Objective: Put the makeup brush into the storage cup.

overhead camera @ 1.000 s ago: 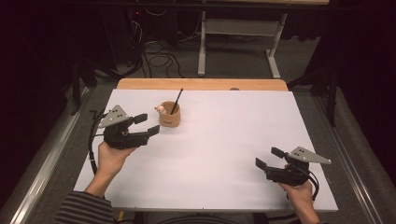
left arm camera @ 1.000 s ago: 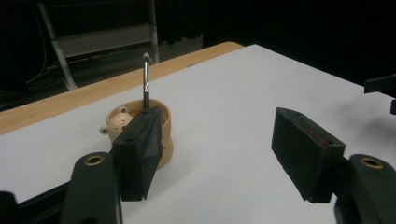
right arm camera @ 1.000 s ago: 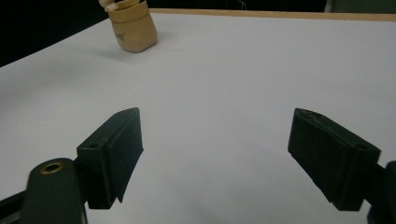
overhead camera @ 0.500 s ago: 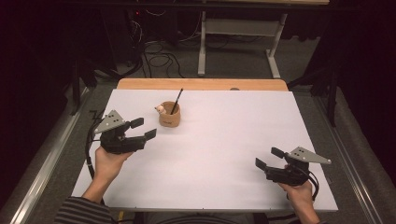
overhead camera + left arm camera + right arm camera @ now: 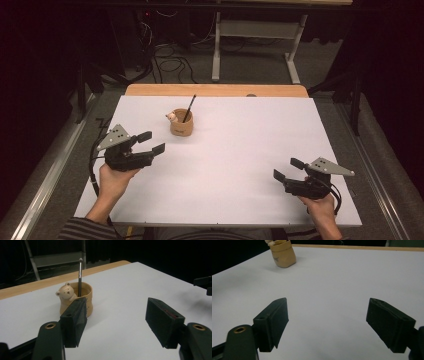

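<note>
A tan cup point(image 5: 181, 125) stands on the white table top point(image 5: 240, 150), left of centre toward the far edge. It carries a small bear figure point(image 5: 171, 117) on its rim, and a black pen point(image 5: 189, 107) leans inside it. My left gripper point(image 5: 152, 142) hovers open just left of the cup and nearer to me, apart from it, with nothing between its jaws. In the left gripper view the cup point(image 5: 86, 300) and bear point(image 5: 65, 292) sit beyond the left pad of my left gripper point(image 5: 116, 315). My right gripper point(image 5: 287, 169) is open at the near right. In the right gripper view the cup point(image 5: 283, 255) is far off beyond my right gripper point(image 5: 327, 315).
A wooden strip point(image 5: 215, 90) runs along the table's far edge. Beyond it are cables on the floor point(image 5: 170, 65) and a metal frame's legs point(image 5: 216, 50). Dark surroundings flank both sides of the table.
My left gripper has drifted slightly back toward the near-left, a little farther from the cup, jaws as wide as before. The right gripper has stayed still.
</note>
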The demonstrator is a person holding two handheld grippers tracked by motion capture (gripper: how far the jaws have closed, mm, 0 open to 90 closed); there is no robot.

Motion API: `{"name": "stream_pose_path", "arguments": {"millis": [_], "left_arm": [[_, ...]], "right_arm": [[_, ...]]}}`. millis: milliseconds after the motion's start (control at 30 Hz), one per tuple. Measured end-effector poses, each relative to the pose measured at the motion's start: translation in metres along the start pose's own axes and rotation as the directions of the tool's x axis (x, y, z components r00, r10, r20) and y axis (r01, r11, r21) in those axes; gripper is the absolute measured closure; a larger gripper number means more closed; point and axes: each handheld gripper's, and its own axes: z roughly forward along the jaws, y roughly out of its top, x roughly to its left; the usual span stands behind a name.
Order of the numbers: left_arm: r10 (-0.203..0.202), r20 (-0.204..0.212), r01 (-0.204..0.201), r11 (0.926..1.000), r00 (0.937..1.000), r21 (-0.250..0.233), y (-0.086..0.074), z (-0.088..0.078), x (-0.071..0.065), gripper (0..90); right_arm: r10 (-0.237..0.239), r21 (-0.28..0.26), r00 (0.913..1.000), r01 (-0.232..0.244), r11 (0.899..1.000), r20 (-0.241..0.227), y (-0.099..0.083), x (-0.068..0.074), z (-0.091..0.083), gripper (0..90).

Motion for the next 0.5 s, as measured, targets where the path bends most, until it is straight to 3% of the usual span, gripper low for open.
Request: {"name": "stream_pose_path", "arguments": {"millis": [500], "left_arm": [[-0.029,0.015,0.029,0.9996,0.9995,0.001,-0.013,0.002,-0.003,34.2]], "right_arm": [[0.0,-0.002,1.0,0.0,1.0,0.001,0.0,0.0,0.0,19.4]]}}
